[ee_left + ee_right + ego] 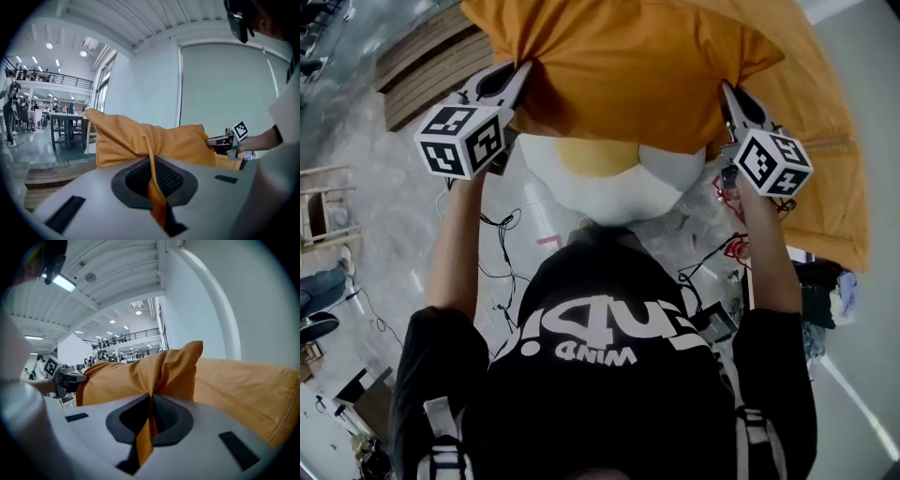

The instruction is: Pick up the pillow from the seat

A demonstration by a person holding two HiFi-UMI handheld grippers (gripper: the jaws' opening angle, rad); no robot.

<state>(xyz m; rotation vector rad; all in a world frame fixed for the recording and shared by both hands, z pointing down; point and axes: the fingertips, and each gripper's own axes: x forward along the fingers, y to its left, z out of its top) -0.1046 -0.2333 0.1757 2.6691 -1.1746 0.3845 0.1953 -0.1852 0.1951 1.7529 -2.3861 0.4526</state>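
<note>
An orange pillow [628, 66] hangs stretched between my two grippers, held up in front of me. My left gripper [525, 70] is shut on the cloth of its left corner, and my right gripper [724, 89] is shut on the right corner. In the left gripper view a fold of the orange pillow [140, 140] runs down between the shut jaws of the left gripper [152, 173], with the right gripper [211, 140] at the far corner. The right gripper view shows the pillow [136, 376] pinched in the right gripper [151, 413], and the left gripper [82, 377] beyond.
A big orange seat [834, 141] lies to the right behind the pillow. A white and yellow round cushion [600, 178] sits below it. Cables [502, 234] trail on the floor, wooden boards [431, 66] lie at the far left, and a dark table [68, 122] stands further off.
</note>
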